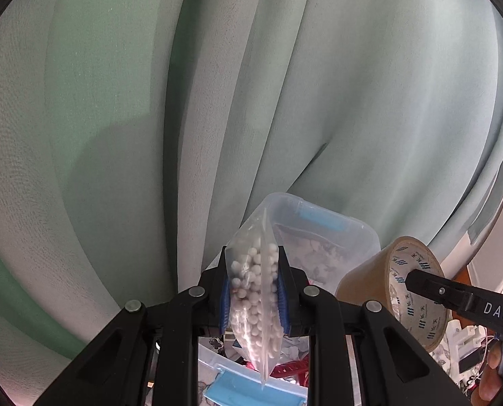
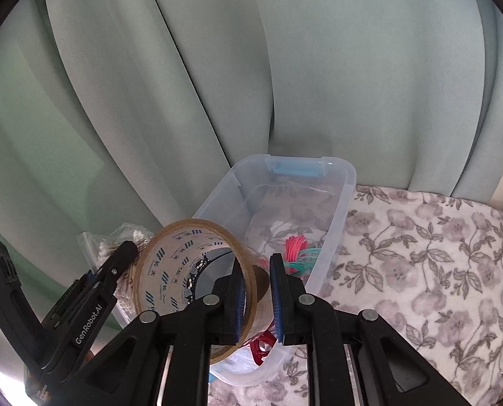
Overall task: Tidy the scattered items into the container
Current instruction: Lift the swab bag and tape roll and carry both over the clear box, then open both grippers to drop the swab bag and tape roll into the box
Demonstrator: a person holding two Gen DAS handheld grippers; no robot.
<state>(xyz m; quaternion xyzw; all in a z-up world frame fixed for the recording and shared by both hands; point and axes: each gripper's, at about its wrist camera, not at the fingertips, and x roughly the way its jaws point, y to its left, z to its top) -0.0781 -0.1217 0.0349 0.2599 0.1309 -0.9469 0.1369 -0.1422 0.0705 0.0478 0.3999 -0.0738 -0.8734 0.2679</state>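
Curtain-backed bag (image 1: 255,301), long axis upright

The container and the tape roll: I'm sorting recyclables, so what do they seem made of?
Container: looks like clear, glossy plastic, since the floral cloth shows through its walls; blue clips, probably plastic too.
Tape roll: brown glossy film wound on what seems a printed cardboard core, matte inside.
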